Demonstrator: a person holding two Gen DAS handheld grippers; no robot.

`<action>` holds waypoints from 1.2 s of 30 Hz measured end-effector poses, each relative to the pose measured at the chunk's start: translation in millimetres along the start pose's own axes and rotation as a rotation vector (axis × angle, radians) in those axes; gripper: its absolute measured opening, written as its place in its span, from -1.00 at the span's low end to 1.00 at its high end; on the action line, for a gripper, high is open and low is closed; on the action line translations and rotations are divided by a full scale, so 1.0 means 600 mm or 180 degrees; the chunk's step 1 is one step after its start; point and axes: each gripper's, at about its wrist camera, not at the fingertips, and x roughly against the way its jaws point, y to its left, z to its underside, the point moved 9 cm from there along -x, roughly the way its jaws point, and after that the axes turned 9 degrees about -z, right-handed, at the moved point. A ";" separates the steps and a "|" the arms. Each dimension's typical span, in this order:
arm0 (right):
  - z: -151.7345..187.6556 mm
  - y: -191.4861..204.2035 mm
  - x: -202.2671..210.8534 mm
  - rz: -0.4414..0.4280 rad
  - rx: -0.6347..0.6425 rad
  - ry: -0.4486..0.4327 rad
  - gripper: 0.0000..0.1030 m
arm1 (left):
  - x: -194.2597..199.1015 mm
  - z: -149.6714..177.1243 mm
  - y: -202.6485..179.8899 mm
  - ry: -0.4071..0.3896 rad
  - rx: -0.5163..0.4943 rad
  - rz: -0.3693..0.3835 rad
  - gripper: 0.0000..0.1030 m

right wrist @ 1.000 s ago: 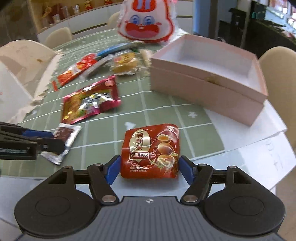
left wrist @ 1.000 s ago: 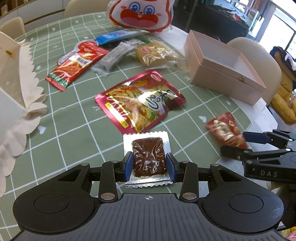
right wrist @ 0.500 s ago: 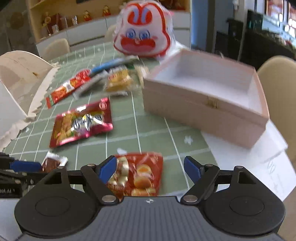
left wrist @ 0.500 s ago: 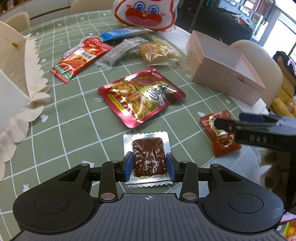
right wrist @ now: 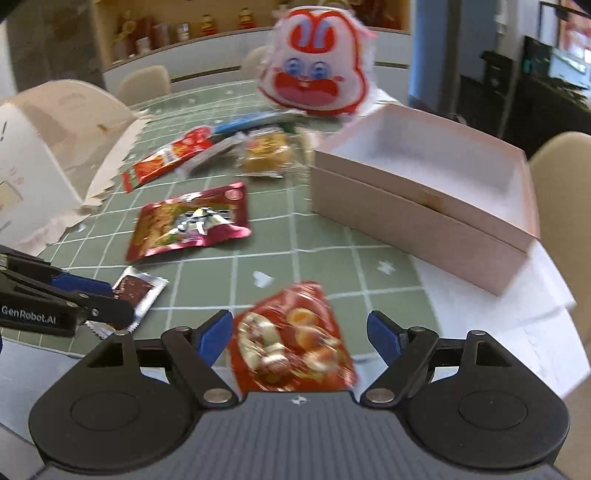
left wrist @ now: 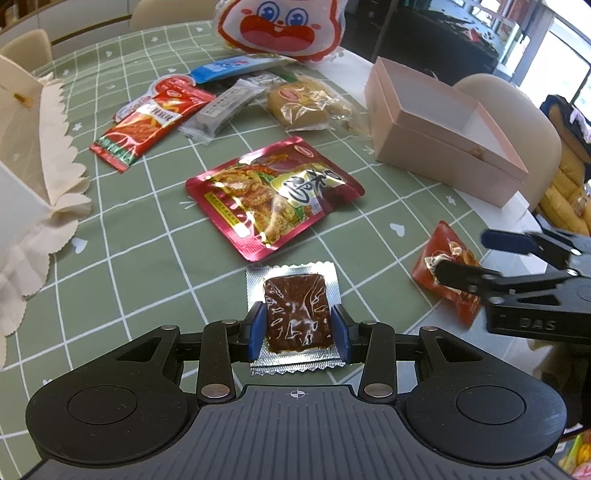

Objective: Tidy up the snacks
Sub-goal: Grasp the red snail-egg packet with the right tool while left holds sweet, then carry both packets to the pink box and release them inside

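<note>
My left gripper [left wrist: 298, 328] is shut on a silver packet with a dark brown snack [left wrist: 295, 314], its fingers pressed on both sides; it also shows in the right wrist view [right wrist: 133, 291]. My right gripper [right wrist: 301, 330] is open around a red quail-egg packet [right wrist: 291, 343] that lies on the table between its fingers without touching them. That packet shows in the left wrist view [left wrist: 447, 269] under the right gripper [left wrist: 476, 254]. An open pink box [right wrist: 421, 192] stands at the right, empty [left wrist: 443, 129].
Green checked tablecloth [left wrist: 140, 251]. A large red pouch [left wrist: 273, 199], a red sachet [left wrist: 147, 125], a grey bar [left wrist: 225, 110], a yellow cake pack [left wrist: 306, 103], a blue packet [left wrist: 229, 68], a rabbit-face bag [left wrist: 280, 26]. White scalloped box at left [left wrist: 26, 147].
My right gripper has opened and pulled back from the quail-egg packet, which now lies tilted on the table. The left gripper still holds the brown snack packet.
</note>
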 end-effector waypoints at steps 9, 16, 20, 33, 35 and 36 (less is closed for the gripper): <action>0.015 0.015 -0.028 -0.0073 0.0201 0.0184 0.47 | -0.001 0.004 -0.006 -0.0013 -0.0217 -0.0075 -0.16; 0.024 0.020 -0.019 0.0027 0.0167 0.0227 0.40 | -0.002 0.003 -0.005 0.0016 -0.0204 -0.0101 -0.14; 0.031 0.030 -0.014 0.0003 0.0269 0.0225 0.44 | -0.003 0.004 -0.008 0.0014 -0.0260 -0.0155 -0.13; 0.046 0.031 0.000 0.0022 0.0178 0.0142 0.38 | -0.006 0.003 -0.017 -0.0045 -0.0453 -0.0234 -0.14; 0.048 0.029 0.005 0.0055 0.0142 0.0140 0.36 | -0.005 0.004 -0.019 -0.0075 -0.0500 -0.0242 -0.14; 0.048 0.028 0.009 0.0059 0.0126 0.0130 0.36 | -0.005 0.004 -0.020 -0.0087 -0.0518 -0.0240 -0.15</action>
